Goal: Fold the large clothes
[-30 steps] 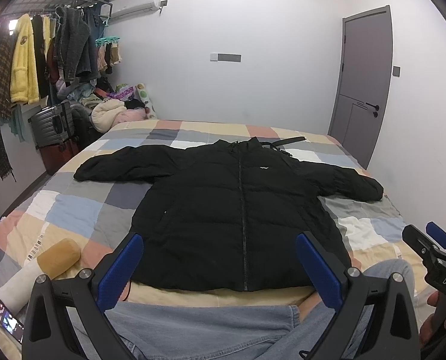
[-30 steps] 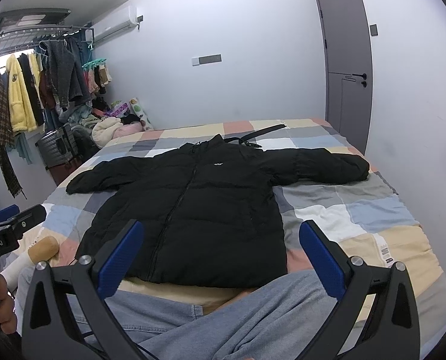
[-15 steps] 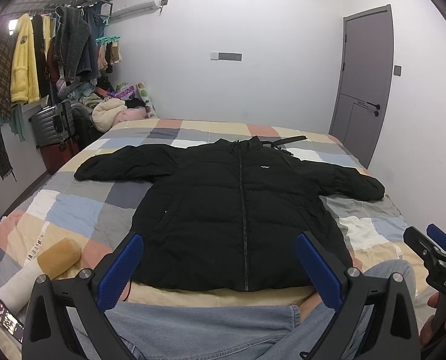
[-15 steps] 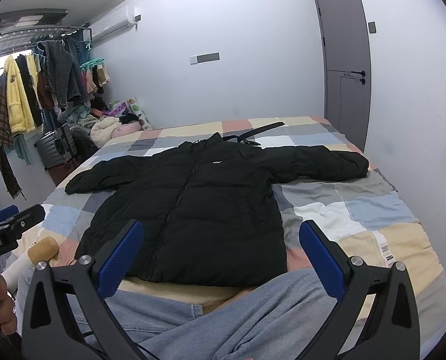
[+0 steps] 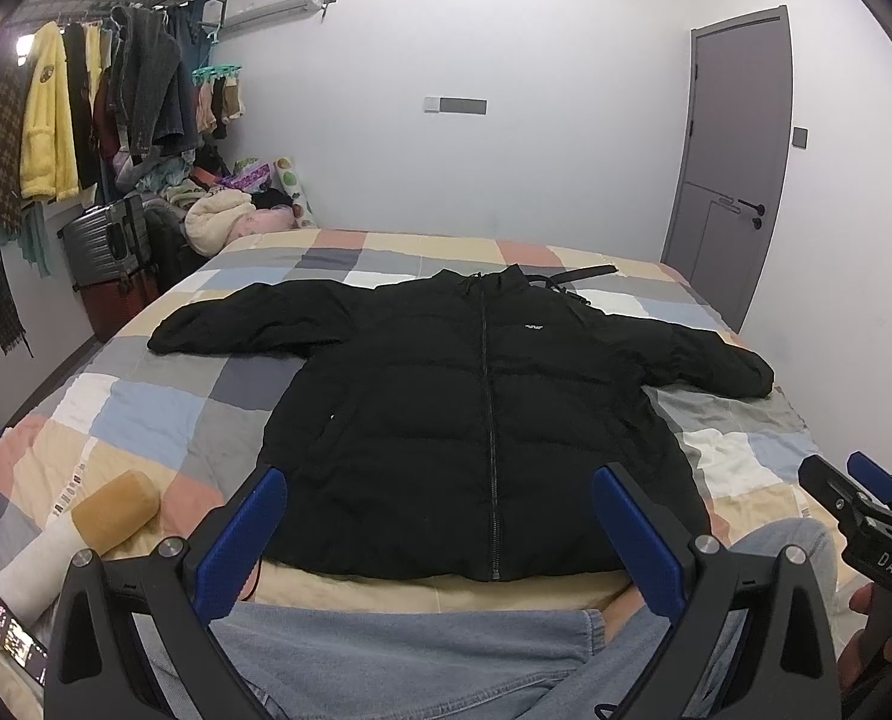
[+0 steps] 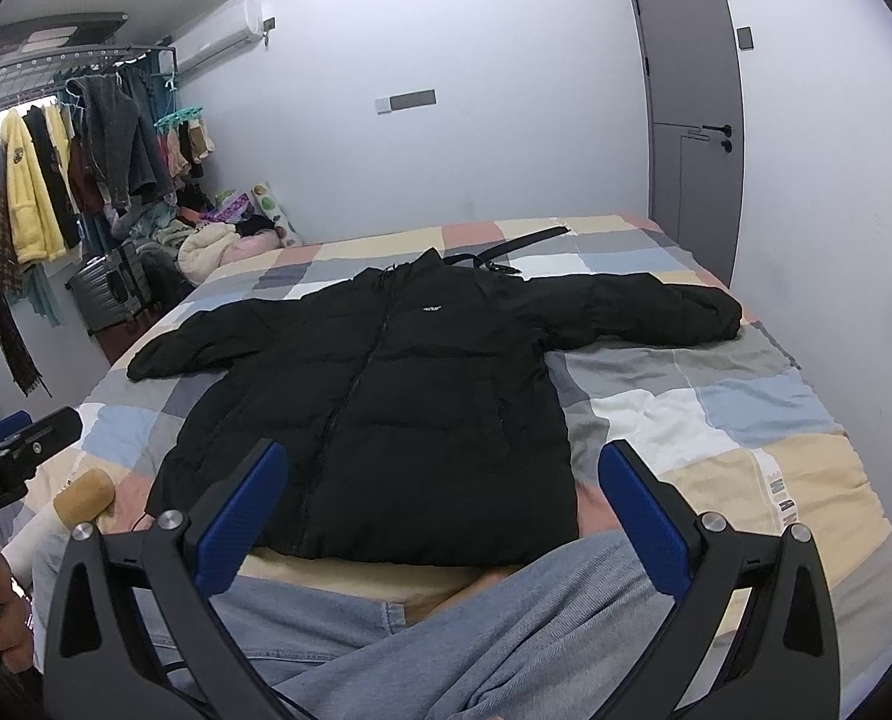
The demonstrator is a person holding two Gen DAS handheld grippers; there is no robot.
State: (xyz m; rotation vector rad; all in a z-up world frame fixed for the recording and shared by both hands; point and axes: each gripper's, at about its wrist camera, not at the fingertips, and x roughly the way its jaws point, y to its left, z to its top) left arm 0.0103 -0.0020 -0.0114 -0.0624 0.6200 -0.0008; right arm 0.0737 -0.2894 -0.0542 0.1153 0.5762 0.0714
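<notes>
Black puffer jacket (image 5: 475, 414): lies flat on the patchwork bedspread (image 5: 146, 420), front side up, zipper closed. Long axis of the body runs straight away from the grippers, hem nearest them, collar (image 5: 481, 279) pointing to the far wall. Both sleeves spread sideways, crossing that axis: one sleeve (image 5: 248, 324) reaches out ahead-left of the left gripper, the other sleeve (image 5: 703, 354) ahead-right. Small white chest logo (image 5: 532, 328) sits just right of the zipper.

Left gripper (image 5: 440, 534): blue-padded fingers (image 5: 242, 534) set wide apart, holding nothing, hovering just short of the hem, over the person's jeans (image 5: 398, 654).

Right gripper (image 6: 443, 510): fingers (image 6: 640, 522) likewise spread wide and empty, above the jeans, near the hem's right half. In the left wrist view it shows at the far right edge.

Black strap (image 6: 517, 243): lies on the bedspread beyond the collar, slanting to the right.

Tan roll (image 5: 116, 510): on the bedspread left of the left gripper, beside a white sock (image 5: 20, 570).

Phone (image 5: 14, 642): lit screen, at the lower left of the left gripper.

Clothes rack (image 5: 86, 108): hung garments, far ahead-left; grey suitcase (image 5: 107, 237) beneath it.

Grey door (image 5: 727, 168): far ahead-right, closed.
</notes>
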